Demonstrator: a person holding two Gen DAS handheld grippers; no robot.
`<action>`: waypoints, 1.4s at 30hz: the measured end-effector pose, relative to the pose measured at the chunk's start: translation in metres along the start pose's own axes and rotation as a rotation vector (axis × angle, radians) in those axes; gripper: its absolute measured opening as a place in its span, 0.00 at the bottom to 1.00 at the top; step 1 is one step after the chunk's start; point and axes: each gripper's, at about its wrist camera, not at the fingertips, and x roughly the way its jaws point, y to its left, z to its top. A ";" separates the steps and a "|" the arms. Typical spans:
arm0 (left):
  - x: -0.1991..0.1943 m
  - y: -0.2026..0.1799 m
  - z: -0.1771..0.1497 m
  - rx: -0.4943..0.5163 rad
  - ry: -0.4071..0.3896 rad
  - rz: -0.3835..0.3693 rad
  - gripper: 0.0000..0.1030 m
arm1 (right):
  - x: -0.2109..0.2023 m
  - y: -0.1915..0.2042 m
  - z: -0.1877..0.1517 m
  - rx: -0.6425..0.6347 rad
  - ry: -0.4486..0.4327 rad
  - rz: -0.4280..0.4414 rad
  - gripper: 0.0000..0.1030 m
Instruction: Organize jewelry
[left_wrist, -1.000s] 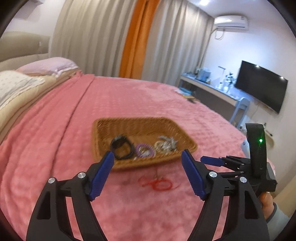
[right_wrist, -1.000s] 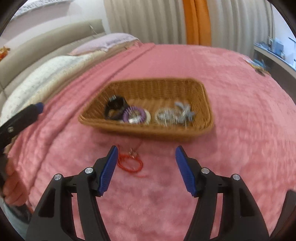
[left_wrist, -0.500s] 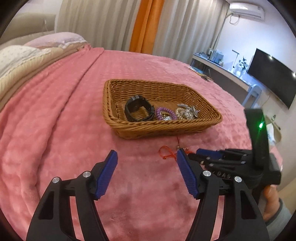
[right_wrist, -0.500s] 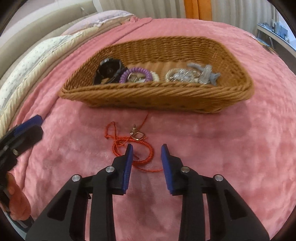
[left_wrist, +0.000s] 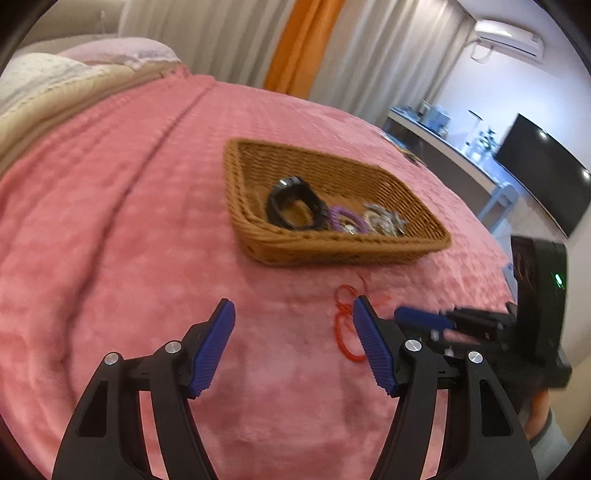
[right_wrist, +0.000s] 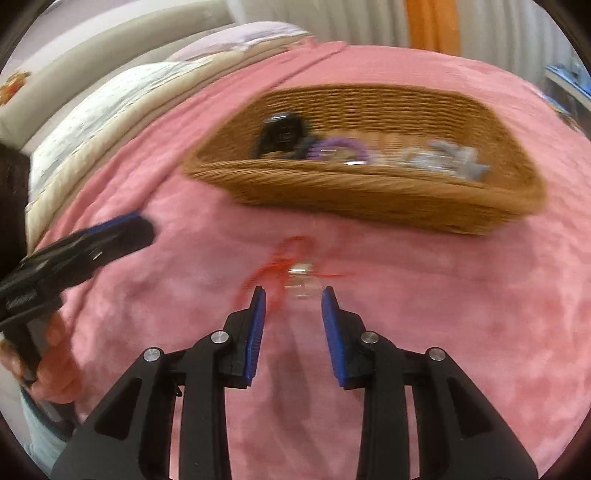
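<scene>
On the pink bed, just before the wicker basket (right_wrist: 369, 192), the red cord necklace (right_wrist: 280, 269) lies at the tips of the right gripper (right_wrist: 293, 295), fingers spread and empty; the left gripper (left_wrist: 293, 314) hangs released beside it.

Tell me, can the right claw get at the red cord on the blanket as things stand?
Probably yes. The right claw is open just before the red cord, which lies bare on the blanket outside the basket; nothing blocks it.

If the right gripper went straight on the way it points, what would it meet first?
Probably the red cord necklace and its clear pendant, just ahead of the open right gripper; the wicker basket lies beyond. Blur hides depth.
</scene>
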 end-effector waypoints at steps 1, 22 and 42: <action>0.006 -0.005 -0.002 0.015 0.017 -0.019 0.62 | 0.001 -0.008 0.002 0.025 0.003 -0.002 0.27; 0.055 -0.044 -0.030 0.209 0.167 0.033 0.14 | 0.024 0.012 0.006 -0.071 0.056 -0.063 0.08; 0.057 -0.031 -0.028 0.124 0.181 -0.030 0.22 | 0.012 -0.005 0.022 -0.080 0.038 0.010 0.39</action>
